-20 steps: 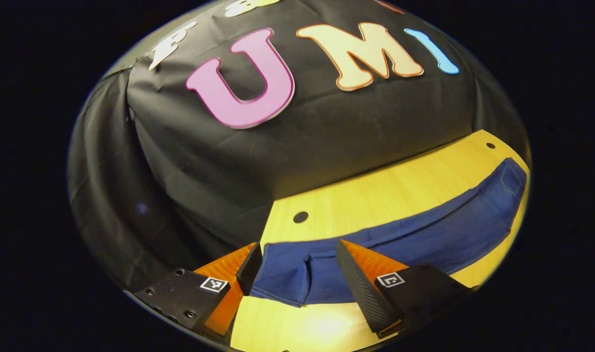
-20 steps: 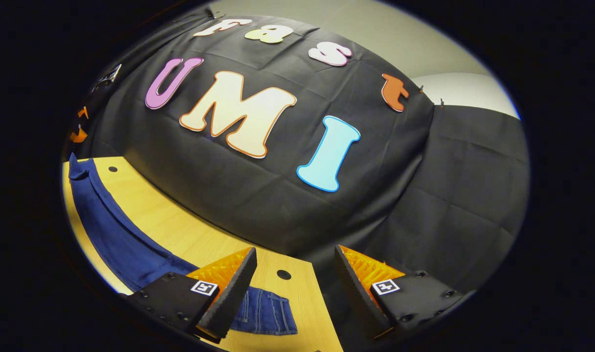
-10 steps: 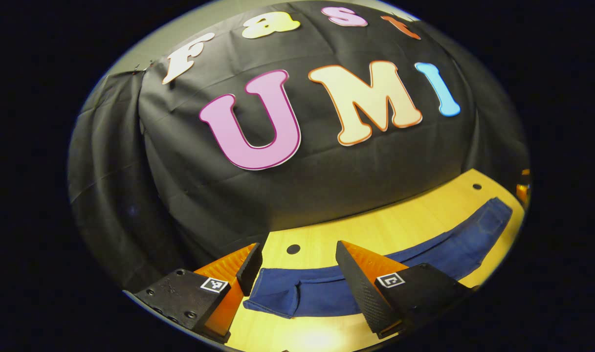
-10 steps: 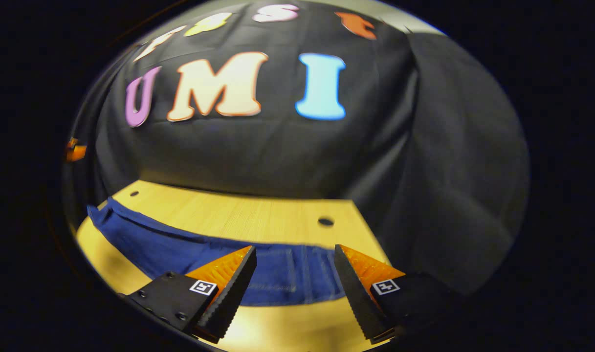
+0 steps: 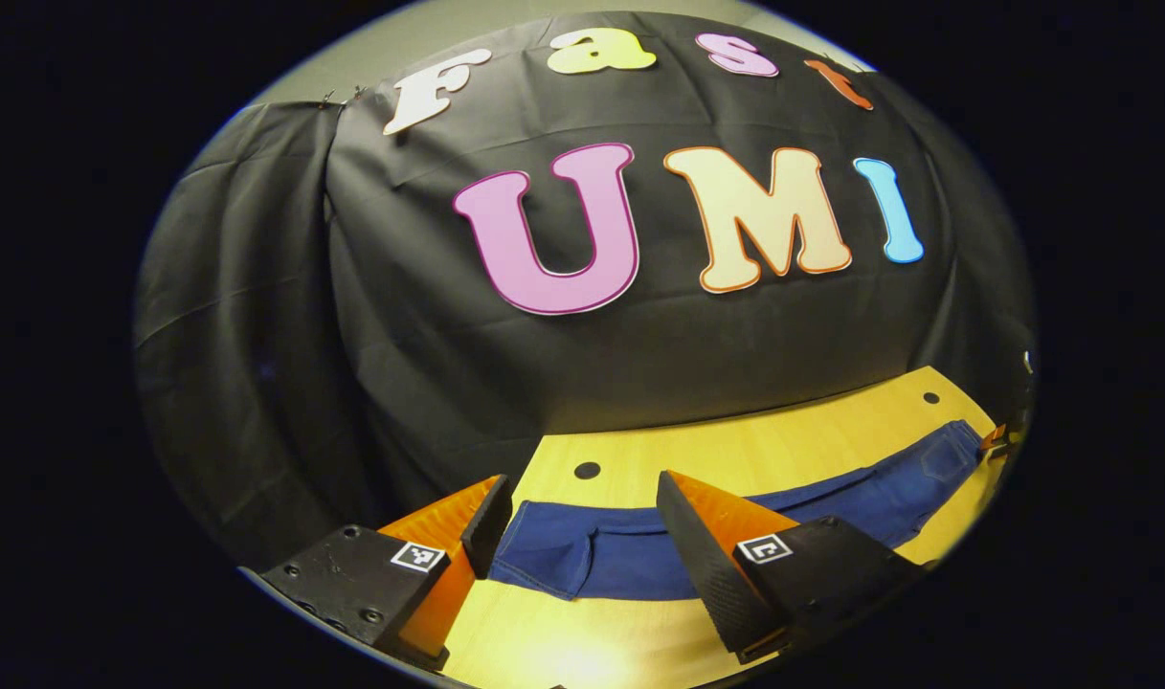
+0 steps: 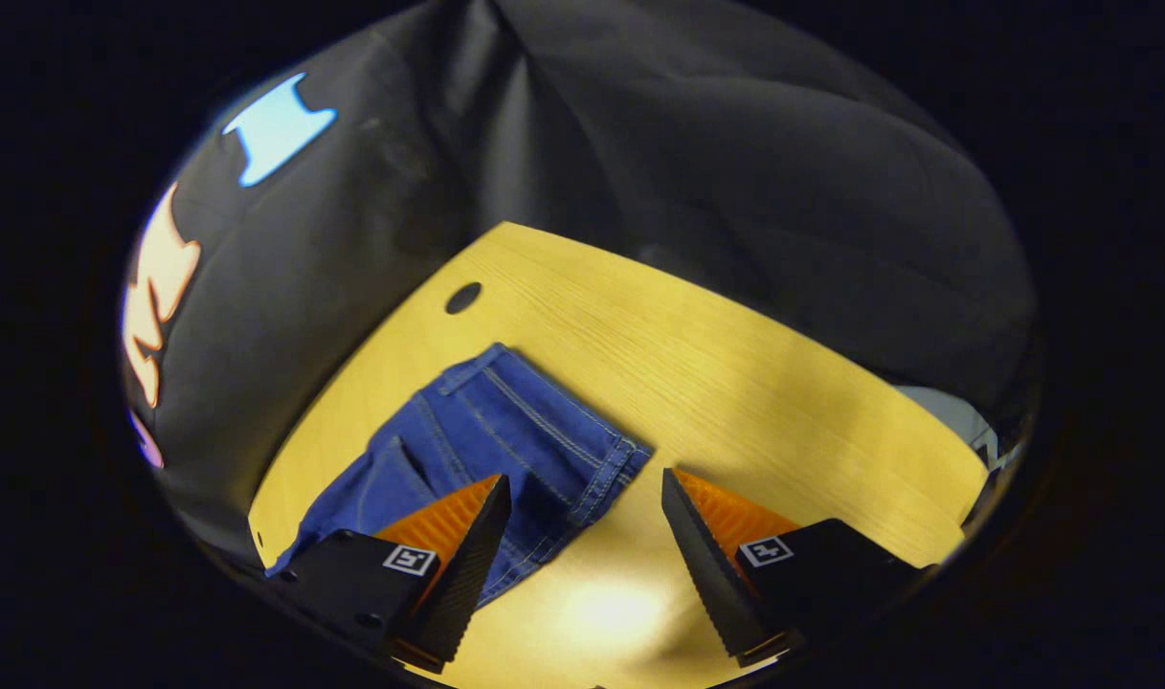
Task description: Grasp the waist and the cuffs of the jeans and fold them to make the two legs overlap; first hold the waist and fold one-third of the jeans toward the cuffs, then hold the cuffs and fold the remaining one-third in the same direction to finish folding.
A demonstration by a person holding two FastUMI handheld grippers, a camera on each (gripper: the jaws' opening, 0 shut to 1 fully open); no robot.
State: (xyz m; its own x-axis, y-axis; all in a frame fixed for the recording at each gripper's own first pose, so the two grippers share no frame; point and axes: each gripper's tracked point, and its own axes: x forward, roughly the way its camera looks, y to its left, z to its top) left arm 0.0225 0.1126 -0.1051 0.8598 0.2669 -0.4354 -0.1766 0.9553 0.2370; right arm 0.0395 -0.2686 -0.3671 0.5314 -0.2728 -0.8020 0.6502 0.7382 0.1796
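Bare table (image 6: pixel 735 383) around the flat jeans (image 6: pixel 505 431), black cloth wall (image 5: pixel 429 364) seemingly close behind.

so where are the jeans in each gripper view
Left gripper view: the jeans lie as a blue band low in the picture, running right across the table.
Right gripper view: their stitched end sits left of centre, above the left finger.
Shared landmark: the round hole in the tabletop beside the jeans.
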